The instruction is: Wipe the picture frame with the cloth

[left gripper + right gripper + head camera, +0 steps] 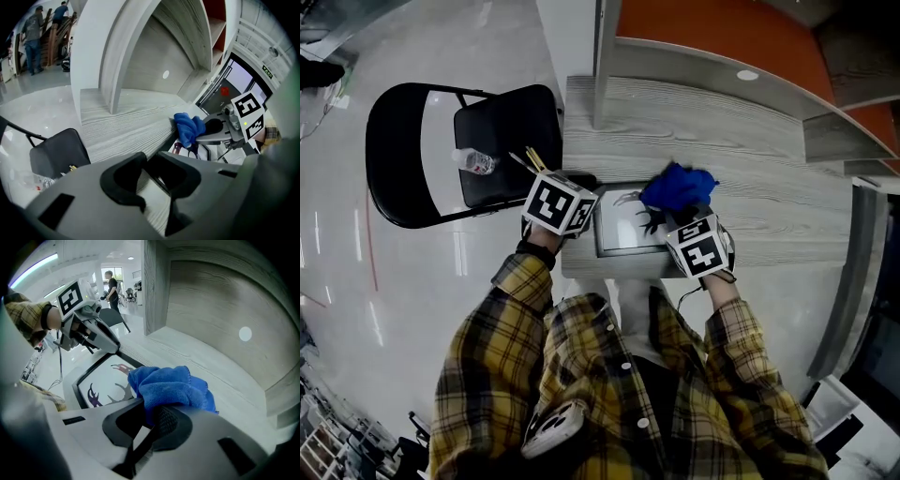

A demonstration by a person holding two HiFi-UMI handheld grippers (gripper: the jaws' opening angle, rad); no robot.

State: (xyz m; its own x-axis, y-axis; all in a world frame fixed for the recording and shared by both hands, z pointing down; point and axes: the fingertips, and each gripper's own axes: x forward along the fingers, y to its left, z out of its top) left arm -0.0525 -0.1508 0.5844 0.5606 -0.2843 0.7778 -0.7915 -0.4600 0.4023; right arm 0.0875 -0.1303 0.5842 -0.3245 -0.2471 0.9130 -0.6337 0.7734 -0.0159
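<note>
The right claw (143,416) pinches the soft cloth (171,387) above the picture frame (101,383), probably stiff and light; the left claw (149,161) clamps its rim

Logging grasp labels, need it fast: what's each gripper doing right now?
Left gripper: tongs closed on the picture frame edge.
Right gripper: tongs closed on the blue cloth.

No text legible anywhere, small green wall sign (267,71) too blurred, bottle label (478,161) unreadable
</note>
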